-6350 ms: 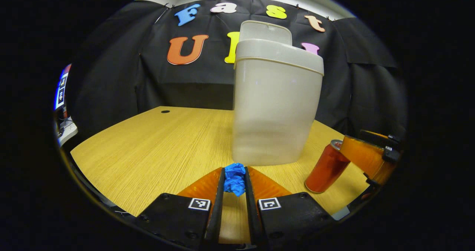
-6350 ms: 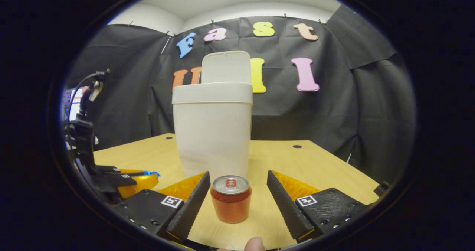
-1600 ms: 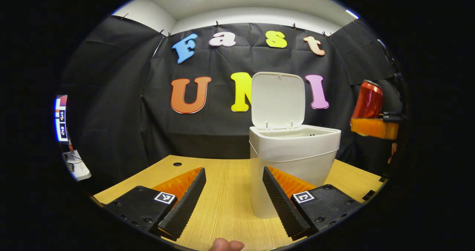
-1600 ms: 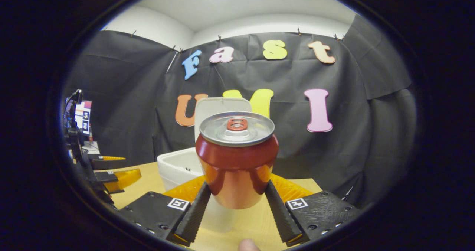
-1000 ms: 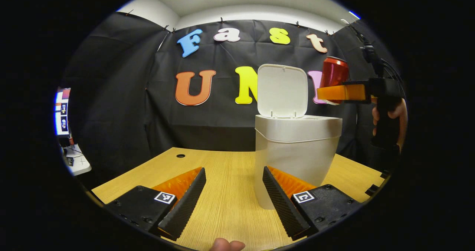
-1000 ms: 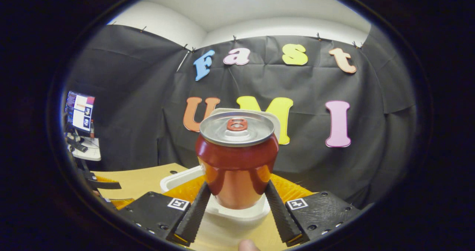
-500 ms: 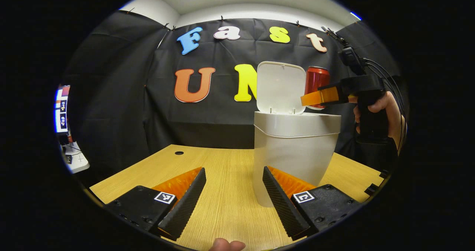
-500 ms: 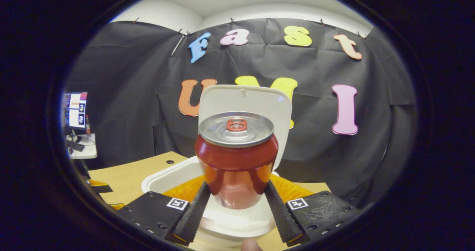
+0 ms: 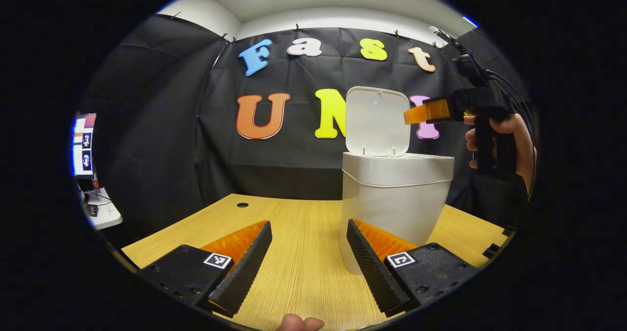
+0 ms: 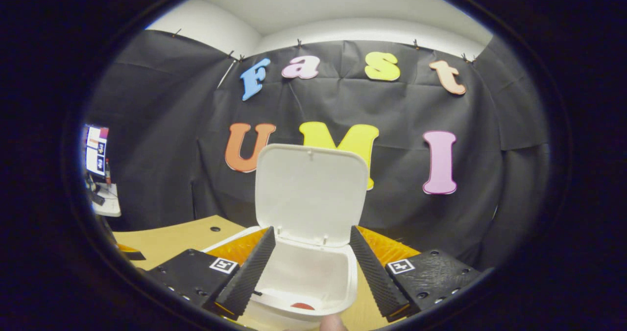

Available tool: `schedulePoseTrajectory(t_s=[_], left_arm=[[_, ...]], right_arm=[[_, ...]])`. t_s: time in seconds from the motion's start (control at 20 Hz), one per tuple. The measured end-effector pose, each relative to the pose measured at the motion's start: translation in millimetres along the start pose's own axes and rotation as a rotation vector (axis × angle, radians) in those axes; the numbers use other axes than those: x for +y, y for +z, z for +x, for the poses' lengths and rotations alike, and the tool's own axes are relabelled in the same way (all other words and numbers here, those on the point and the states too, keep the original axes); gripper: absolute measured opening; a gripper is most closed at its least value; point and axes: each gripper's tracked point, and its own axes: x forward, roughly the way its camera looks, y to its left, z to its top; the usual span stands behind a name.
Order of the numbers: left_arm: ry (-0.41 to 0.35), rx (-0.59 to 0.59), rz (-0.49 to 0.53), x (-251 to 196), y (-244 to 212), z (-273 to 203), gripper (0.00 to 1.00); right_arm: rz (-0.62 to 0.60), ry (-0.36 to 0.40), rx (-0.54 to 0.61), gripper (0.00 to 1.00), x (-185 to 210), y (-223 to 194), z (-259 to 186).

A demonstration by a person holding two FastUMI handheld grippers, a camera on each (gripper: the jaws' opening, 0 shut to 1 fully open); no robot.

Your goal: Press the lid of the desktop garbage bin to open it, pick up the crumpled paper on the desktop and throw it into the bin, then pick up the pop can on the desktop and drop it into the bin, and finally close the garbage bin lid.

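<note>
Desktop garbage bin stands on the table, at 1 o'clock from the left tongs. Its lid is swung up, upright behind the mouth.

Right tongs hover directly above the bin's mouth, spread, nothing between them. In the left gripper view the same tongs sit at 2 o'clock, a hand on the grip, above the bin's right rim.

Pop can: a red sliver shows low inside the bin at 6 o'clock in the right gripper view; I judge it to be the can, lying in the bin.

Left tongs low over the table, spread, holding nothing.

Crumpled paper: not seen on the visible table; whether it lies in the bin I cannot tell, the bin's depth being hidden.

Progress, as judged: lid open, can in. Left to do: close the lid.
</note>
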Motion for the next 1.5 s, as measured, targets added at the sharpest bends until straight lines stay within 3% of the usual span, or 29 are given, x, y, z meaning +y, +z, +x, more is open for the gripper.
schedulePoseTrajectory(t_s=[0.1,0.35,0.6,0.8,0.95,1.5], left_arm=[[-0.011,-0.002,-0.019,-4,3,-1,0.99],[-0.017,-0.014,-0.021,-7,10,-3,0.99],[-0.017,-0.069,-0.013,-5,27,-11,0.99],[-0.024,-0.073,-0.006,-3,29,-12,0.99],[-0.017,-0.086,-0.008,1,33,-14,0.99],[0.002,-0.074,-0.028,11,25,-8,0.99]], right_arm=[[0.012,-0.008,-0.046,0.95,4,33,3],[0.041,-0.005,-0.045,0.95,14,66,25],[0.018,-0.082,-0.11,0.96,5,100,54],[0.027,-0.091,-0.156,0.94,8,122,68],[0.033,-0.064,-0.158,0.94,18,123,83],[0.12,-0.095,-0.106,0.93,5,110,121]])
